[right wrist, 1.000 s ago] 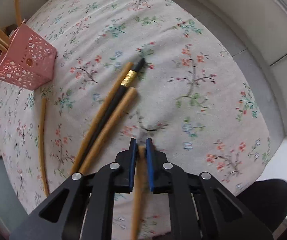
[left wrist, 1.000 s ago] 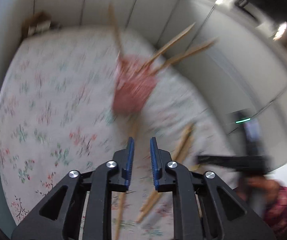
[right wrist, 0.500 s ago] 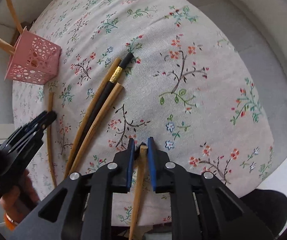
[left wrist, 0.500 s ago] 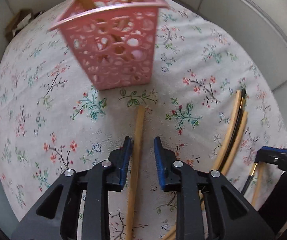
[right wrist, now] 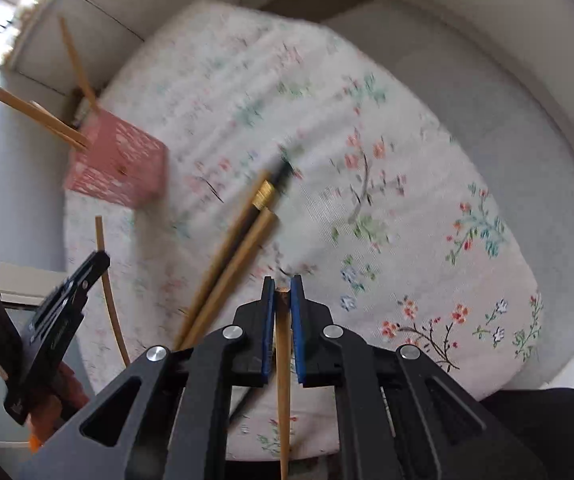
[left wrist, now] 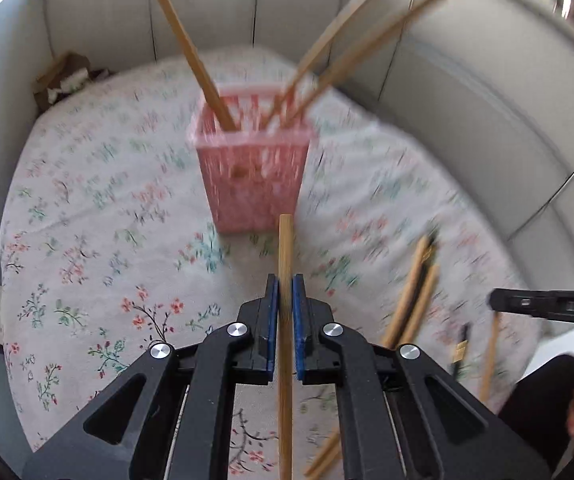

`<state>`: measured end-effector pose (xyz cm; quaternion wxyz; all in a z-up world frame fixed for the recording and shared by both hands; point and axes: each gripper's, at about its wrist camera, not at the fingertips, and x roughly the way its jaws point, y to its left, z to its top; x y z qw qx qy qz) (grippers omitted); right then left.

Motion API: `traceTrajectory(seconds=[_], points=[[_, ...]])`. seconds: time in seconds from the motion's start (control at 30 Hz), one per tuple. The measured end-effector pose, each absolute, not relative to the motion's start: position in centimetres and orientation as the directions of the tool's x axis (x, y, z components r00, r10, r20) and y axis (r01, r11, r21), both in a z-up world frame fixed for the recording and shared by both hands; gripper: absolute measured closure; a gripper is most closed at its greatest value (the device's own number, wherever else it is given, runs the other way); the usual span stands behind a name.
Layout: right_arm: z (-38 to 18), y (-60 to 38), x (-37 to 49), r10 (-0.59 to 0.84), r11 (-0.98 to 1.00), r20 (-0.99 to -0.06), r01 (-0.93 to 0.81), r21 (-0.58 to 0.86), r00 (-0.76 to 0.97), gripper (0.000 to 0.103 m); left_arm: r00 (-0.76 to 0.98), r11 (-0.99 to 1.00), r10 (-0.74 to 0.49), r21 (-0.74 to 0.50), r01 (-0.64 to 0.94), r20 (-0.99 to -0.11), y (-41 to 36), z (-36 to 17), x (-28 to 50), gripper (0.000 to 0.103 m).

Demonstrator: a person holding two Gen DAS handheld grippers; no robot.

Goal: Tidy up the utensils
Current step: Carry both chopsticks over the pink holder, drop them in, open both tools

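Floral tablecloth point(left wrist: 87, 240) covers the tabletop. Pink perforated basket point(left wrist: 253, 176) stands upright toward the far edge, three wooden sticks point(left wrist: 191, 52) leaning out of it. Loose bundle point(right wrist: 231, 256) of two wooden chopsticks and one black one with a gold band lies near the middle of the cloth. Left hand-held gripper point(left wrist: 286, 300) clamped on a wooden chopstick point(left wrist: 285, 248), tip pointing at the basket. Right hand-held gripper point(right wrist: 283, 300) clamped on another wooden stick point(right wrist: 283, 360) over the near edge.

pink basket point(left wrist: 253, 176) motion-blurred, loose chopsticks point(left wrist: 415, 292) smeared
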<state>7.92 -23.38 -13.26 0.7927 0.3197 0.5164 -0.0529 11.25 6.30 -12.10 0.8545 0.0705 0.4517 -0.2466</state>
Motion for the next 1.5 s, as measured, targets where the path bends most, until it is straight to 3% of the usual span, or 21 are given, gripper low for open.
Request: traceTrajectory(seconds=[0.27,0.5,0.67,0.9,1.17,1.5], points=[[-5.5,-21.5,2.8,0.113,0.884,-0.679,0.239,0.402,0.725,0.095,0.642,0.845,-0.509,-0.192,0.499,-0.573,6.2,-5.1,6.0,0.097],[1.0,-20.1,2.1,0.082,0.917,-0.536,0.147,0.370,0.840,0.095,0.734,0.850,-0.524,-0.207,0.485,-0.432,6.5,-0.7,3.9,0.097],[3.5,-21.0,2.6,0.103,0.902,-0.478,0.120,0.415,0.872,0.095,0.826,0.858,-0.502,-0.266,0.439,-0.257,7.4,3.0,5.2,0.097],[5.1,-22.7,4.8,0.103,0.881,-0.422,0.115,0.459,0.901,0.095,0.937,0.911,-0.349,-0.235,0.340,0.006,6.1,7.0,8.0,0.097],[5.0,-24.0,8.1,0.094,0.896,-0.402,0.099,0.433,0.911,0.095,0.966,0.949,-0.255,-0.181,0.260,0.050,3.3,4.4,14.6,0.097],[2.6,-25.0,12.1,0.116,0.884,-0.411,0.095,0.458,0.904,0.094,0.975,0.969,-0.222,-0.118,0.217,-0.027,2.1,-2.5,18.5,0.092]])
